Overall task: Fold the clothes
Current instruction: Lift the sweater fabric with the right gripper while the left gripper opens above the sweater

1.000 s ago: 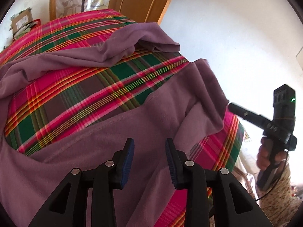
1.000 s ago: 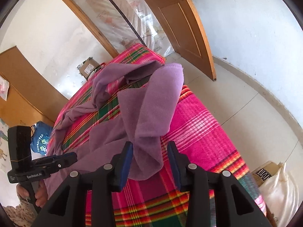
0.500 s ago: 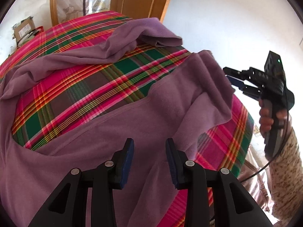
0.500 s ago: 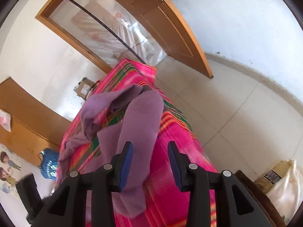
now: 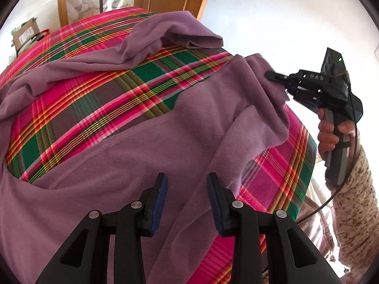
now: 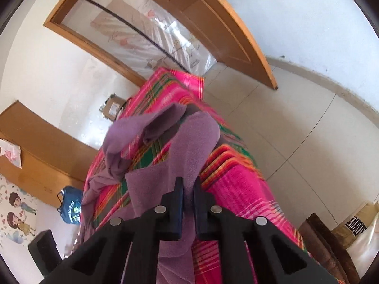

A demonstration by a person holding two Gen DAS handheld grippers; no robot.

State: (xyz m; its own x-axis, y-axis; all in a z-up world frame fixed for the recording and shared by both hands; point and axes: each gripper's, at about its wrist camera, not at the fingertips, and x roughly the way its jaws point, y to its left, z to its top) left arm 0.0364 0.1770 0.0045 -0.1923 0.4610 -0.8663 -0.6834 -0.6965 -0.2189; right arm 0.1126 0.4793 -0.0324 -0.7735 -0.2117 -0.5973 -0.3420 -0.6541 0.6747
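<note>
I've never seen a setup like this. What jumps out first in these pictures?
A purple garment sprawls across a loud pink-and-green plaid cover. At the right edge, the right hand-held gripper pinches a fold of it, while the left hand-held gripper hovers open over the near part.

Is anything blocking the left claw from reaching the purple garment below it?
Nothing visible. The left claw is open directly above the purple garment, with only air between. The right claw is shut on the garment's far edge, off to the side on the plaid bedcover.
</note>
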